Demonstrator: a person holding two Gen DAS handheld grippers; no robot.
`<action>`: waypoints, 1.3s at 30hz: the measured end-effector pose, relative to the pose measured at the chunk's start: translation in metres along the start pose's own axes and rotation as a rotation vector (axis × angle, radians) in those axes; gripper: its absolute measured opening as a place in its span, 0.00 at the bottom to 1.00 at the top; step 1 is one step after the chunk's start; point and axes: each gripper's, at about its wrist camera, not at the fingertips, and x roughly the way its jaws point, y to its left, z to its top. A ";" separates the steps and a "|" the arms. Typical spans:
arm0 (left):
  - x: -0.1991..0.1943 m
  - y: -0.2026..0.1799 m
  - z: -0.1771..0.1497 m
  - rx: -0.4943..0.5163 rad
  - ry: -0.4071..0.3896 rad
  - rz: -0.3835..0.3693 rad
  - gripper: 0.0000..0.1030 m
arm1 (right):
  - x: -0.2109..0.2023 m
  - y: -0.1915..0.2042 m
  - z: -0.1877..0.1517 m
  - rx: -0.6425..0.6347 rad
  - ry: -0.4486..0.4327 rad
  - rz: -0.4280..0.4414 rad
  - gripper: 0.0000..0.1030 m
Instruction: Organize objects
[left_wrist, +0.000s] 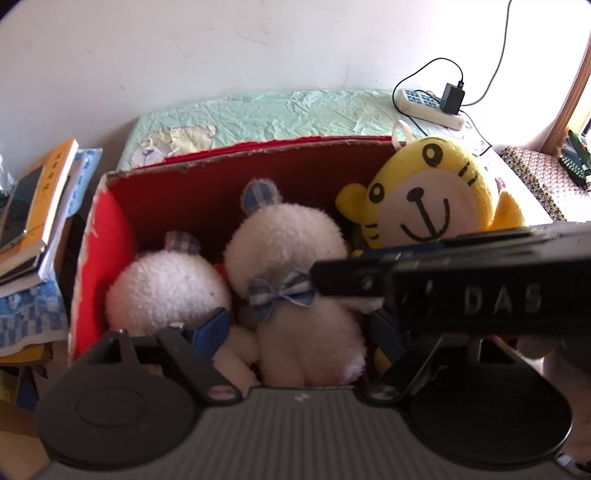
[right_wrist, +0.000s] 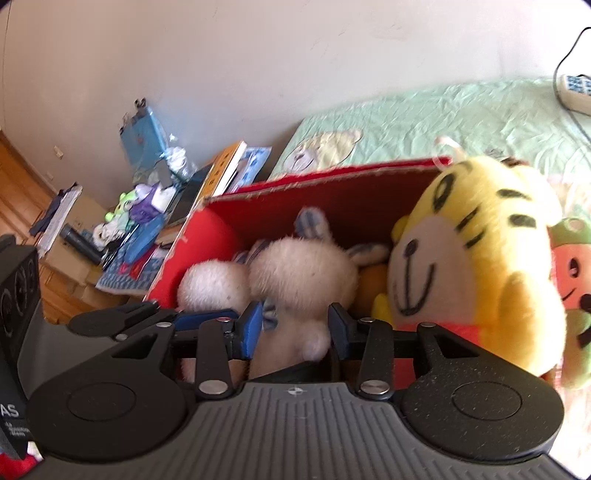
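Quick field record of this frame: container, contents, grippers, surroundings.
container: red box, open top, on green sheet
contents: two white bears, small and bow-tie; yellow tiger at the box's right end
left gripper: jaws apart around bow-tie bear's body, not pressing
right gripper: pads either side of bow-tie bear's rear; grip cannot be told
outside box: orange plush beside tiger; books left; power strip on sheet

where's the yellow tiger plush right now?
In both wrist views the yellow tiger plush sits at the right end of the red box, its head above the rim, beside the white bear with the blue bow.
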 end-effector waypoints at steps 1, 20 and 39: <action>-0.001 0.000 0.000 0.000 0.000 0.004 0.78 | 0.001 -0.002 0.001 0.011 -0.001 -0.007 0.33; 0.013 0.001 0.003 -0.023 0.055 0.029 0.83 | 0.018 -0.008 -0.003 -0.008 0.027 -0.036 0.20; 0.008 -0.001 0.001 -0.025 0.044 0.032 0.85 | 0.005 -0.007 -0.007 0.021 -0.002 0.003 0.24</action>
